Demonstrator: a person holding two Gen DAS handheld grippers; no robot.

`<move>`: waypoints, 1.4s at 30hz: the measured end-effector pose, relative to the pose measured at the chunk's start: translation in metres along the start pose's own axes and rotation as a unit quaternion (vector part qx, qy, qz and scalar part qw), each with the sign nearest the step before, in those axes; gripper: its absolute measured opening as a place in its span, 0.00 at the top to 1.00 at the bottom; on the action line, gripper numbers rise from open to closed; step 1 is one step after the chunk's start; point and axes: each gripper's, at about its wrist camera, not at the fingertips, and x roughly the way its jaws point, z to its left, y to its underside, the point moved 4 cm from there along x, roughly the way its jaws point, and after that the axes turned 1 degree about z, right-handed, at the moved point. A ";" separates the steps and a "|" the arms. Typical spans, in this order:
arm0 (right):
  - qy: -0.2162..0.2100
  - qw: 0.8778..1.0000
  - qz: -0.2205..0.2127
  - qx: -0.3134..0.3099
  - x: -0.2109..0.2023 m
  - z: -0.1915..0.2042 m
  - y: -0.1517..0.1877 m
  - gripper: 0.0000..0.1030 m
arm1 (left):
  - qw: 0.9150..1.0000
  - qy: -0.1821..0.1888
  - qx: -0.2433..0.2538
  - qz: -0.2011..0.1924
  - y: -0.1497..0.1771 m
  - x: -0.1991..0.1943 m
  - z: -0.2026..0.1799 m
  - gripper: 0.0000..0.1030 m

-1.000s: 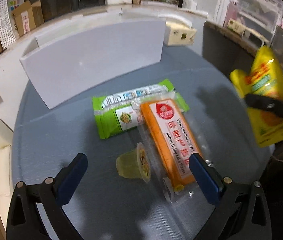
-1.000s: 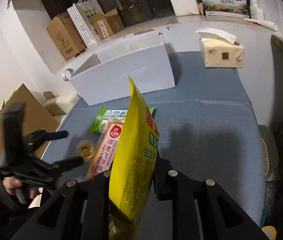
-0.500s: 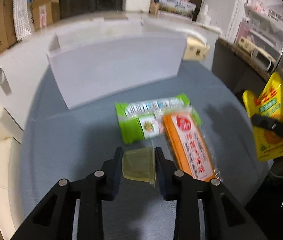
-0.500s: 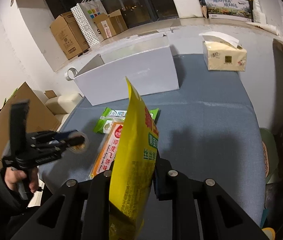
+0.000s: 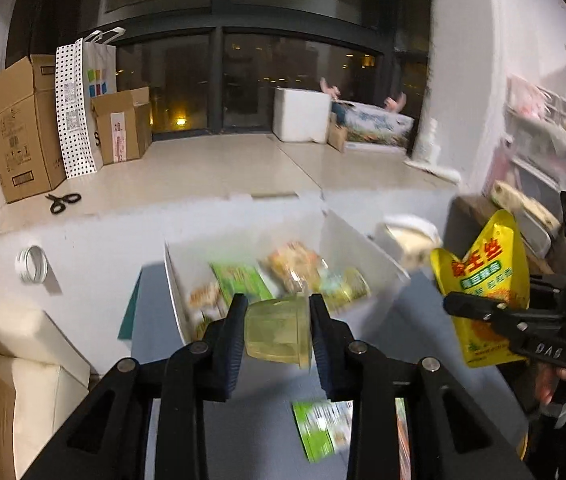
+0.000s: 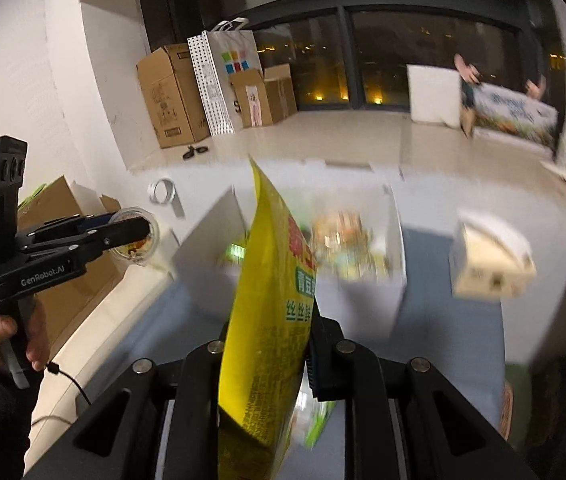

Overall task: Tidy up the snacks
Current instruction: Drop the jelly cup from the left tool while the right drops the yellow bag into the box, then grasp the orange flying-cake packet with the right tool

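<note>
While fingers (image 5: pixel 323 332) pinch translucent cup (image 5: pixel 277 334).

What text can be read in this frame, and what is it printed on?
"GenRobot.AI": side of the left gripper.
"青豆" and "丝丝": yellow snack bag held in the right gripper.
Jelly cup, green packet, cardboard boxes: print too blurred or small to read.

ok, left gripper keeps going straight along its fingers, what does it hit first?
Likely the white box: the left gripper, shut on the jelly cup, points at its open top and the snacks inside. Depth is unclear, and the frame is blurred.
</note>
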 end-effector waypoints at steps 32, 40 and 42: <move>0.002 1.000 -0.012 0.022 0.013 -0.011 -0.005 0.00 | 0.999 -0.017 0.012 0.038 0.024 0.005 0.001 0.00; -0.002 0.998 0.040 0.047 -0.007 0.009 0.093 0.00 | 1.000 0.005 0.013 0.016 0.080 -0.057 -0.028 0.00; 0.014 0.996 0.073 0.057 0.002 0.014 0.125 0.00 | 1.000 0.004 0.008 0.017 0.094 -0.063 -0.031 0.00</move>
